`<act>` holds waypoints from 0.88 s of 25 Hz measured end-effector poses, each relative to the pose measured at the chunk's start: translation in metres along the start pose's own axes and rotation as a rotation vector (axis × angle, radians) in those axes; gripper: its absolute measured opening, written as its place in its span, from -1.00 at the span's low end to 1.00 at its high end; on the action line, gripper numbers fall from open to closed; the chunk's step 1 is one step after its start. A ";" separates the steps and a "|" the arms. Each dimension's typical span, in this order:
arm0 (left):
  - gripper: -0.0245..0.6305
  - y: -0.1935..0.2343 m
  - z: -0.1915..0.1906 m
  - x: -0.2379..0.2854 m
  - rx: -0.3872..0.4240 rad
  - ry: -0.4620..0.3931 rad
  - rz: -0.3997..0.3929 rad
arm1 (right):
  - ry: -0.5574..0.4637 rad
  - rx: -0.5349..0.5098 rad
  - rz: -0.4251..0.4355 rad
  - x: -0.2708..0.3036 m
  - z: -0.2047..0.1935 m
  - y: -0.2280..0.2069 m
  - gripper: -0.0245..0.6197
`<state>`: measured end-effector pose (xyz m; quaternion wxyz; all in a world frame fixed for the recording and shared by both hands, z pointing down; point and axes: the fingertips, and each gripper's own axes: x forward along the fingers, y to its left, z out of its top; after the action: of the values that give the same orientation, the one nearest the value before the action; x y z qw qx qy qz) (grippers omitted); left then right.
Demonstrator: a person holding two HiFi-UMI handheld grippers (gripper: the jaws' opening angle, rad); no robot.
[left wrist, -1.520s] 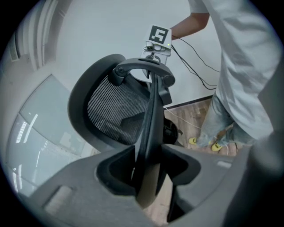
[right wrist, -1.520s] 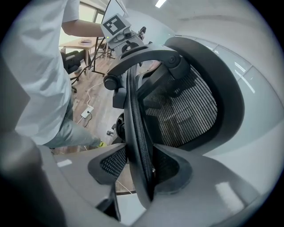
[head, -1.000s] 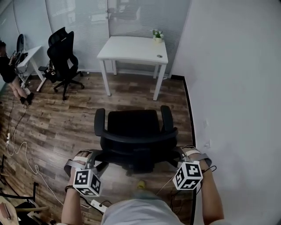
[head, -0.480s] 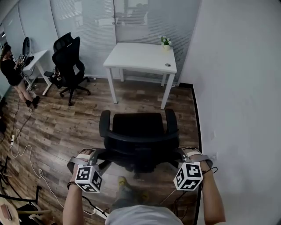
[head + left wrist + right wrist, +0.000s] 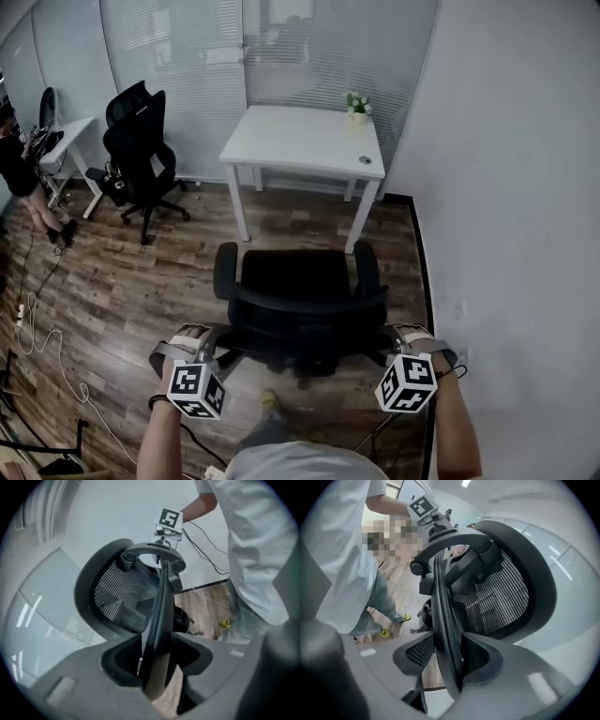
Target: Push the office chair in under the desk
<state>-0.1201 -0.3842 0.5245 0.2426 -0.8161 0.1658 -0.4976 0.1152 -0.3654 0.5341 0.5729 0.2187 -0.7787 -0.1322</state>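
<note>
A black office chair (image 5: 300,298) stands on the wood floor just in front of a white desk (image 5: 305,133), its seat facing the desk. My left gripper (image 5: 208,342) is shut on the left edge of the mesh backrest. My right gripper (image 5: 388,337) is shut on the right edge. In the left gripper view the backrest rim (image 5: 161,597) runs straight between the jaws of the left gripper (image 5: 157,654). The right gripper view shows the rim (image 5: 443,602) clamped in the right gripper (image 5: 450,662) the same way.
A small potted plant (image 5: 357,105) sits on the desk's far right corner. A second black chair (image 5: 136,145) and another white desk (image 5: 67,131) stand at the left, with a person (image 5: 19,164) beside them. Cables (image 5: 37,328) lie on the floor. A white wall (image 5: 506,187) runs close along the right.
The chair has rolled forward towards the white desk, with both grippers still on its backrest. The person holding the grippers has stepped forward behind it.
</note>
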 end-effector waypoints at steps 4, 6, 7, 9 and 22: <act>-0.34 0.037 -0.028 0.010 0.012 -0.010 -0.017 | 0.010 0.019 -0.008 0.021 0.023 -0.029 -0.38; -0.34 0.052 -0.040 0.014 0.019 -0.017 -0.012 | 0.011 0.024 -0.009 0.031 0.033 -0.041 -0.38; -0.34 0.060 -0.045 0.016 0.023 -0.021 -0.008 | 0.010 0.026 -0.014 0.035 0.038 -0.047 -0.38; -0.33 0.076 -0.053 0.022 0.032 -0.028 -0.007 | 0.012 0.036 -0.025 0.042 0.044 -0.061 -0.38; -0.33 0.162 -0.099 0.055 0.068 -0.058 -0.014 | 0.029 0.080 -0.039 0.088 0.079 -0.134 -0.37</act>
<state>-0.1884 -0.5691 0.5117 0.2714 -0.8227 0.1358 -0.4806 0.0437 -0.5291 0.5223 0.5722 0.2586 -0.7706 -0.1091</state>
